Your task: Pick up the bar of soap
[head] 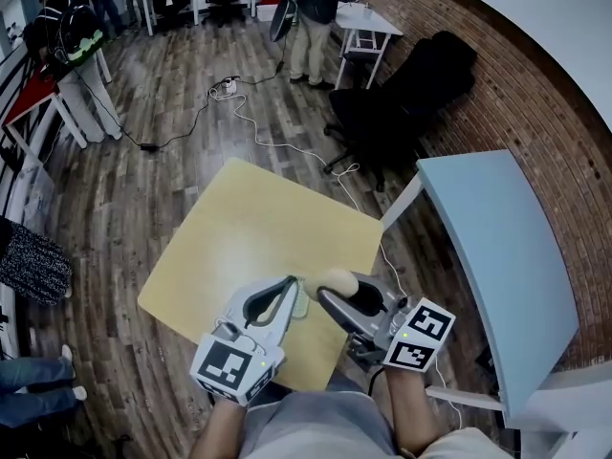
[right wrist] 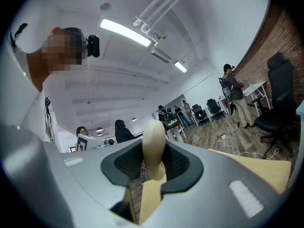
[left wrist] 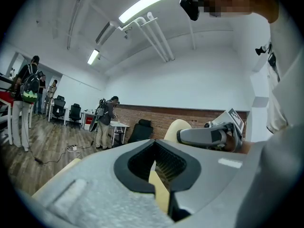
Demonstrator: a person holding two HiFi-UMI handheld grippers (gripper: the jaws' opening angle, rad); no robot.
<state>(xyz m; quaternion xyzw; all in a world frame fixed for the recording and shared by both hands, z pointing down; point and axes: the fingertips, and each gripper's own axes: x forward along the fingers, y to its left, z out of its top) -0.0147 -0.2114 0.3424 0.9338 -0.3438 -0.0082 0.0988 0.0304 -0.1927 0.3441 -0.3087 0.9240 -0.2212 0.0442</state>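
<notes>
Clamping the bar of soap (right wrist: 153, 144) across its narrow width, right claw (head: 337, 288) holds it above the worktop's (head: 258, 228) near corner, long axis poking beyond the pads. Left claw (head: 291, 285), closed and empty, just beside.

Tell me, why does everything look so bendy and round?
Head view: the wide lens curves the blue table and the floorboards. Left gripper view: the ceiling lamp glares white, and the edges fade to black. Right gripper view: the bar of soap, very close to the lens, looks soft, and the corners go dark too.
</notes>
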